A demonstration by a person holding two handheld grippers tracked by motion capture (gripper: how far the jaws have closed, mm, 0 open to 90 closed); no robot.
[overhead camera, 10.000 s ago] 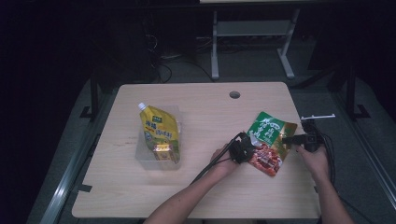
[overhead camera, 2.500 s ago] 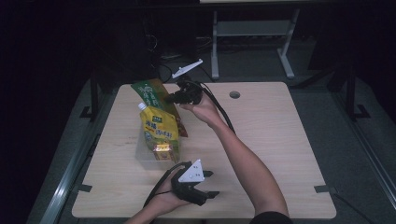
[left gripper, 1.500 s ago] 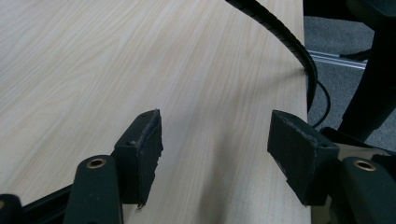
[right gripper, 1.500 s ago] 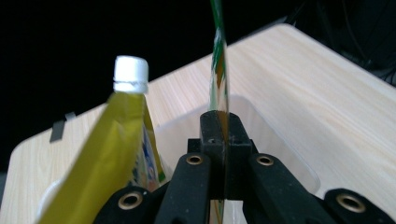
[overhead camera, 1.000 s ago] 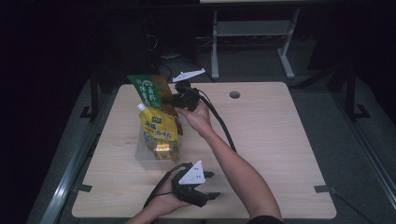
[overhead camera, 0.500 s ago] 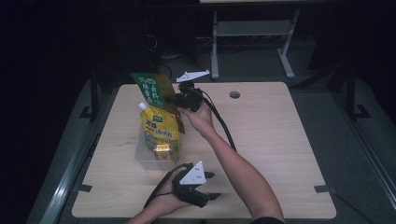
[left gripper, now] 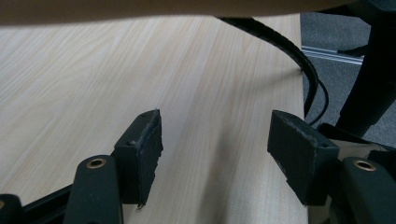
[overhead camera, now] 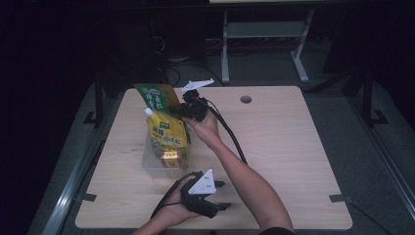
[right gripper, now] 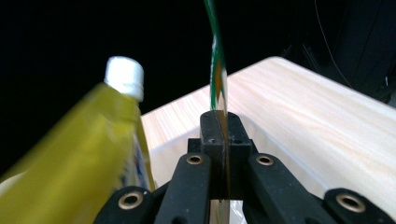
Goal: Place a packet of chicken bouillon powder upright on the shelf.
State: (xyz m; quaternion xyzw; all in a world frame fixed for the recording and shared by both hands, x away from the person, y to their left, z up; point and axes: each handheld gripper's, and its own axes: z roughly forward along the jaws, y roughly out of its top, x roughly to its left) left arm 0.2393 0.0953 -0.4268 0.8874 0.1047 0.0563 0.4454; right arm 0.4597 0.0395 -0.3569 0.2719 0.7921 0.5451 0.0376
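My right gripper (overhead camera: 182,108) is shut on the edge of a flat green snack packet (overhead camera: 155,97), held in the air above the far end of a clear plastic bin (overhead camera: 157,165). In the right gripper view the packet (right gripper: 215,70) stands edge-on, pinched between the jaws (right gripper: 219,135). A yellow spouted pouch (overhead camera: 167,137) with a white cap stands in the bin, close beside the packet; its body (right gripper: 79,158) is just left of my right jaws. My left gripper (overhead camera: 220,195) rests near the table's front edge, open, with nothing between its pads (left gripper: 142,154).
The light wooden table (overhead camera: 293,156) has a round cable hole (overhead camera: 245,99) at the back. A black cable (overhead camera: 230,134) trails from the right gripper across the table. A white-framed stand (overhead camera: 264,34) is on the floor behind. The room around is dark.
The right gripper has lifted the green packet a little and shifted it slightly toward the yellow pouch. The left gripper has stayed where it was.
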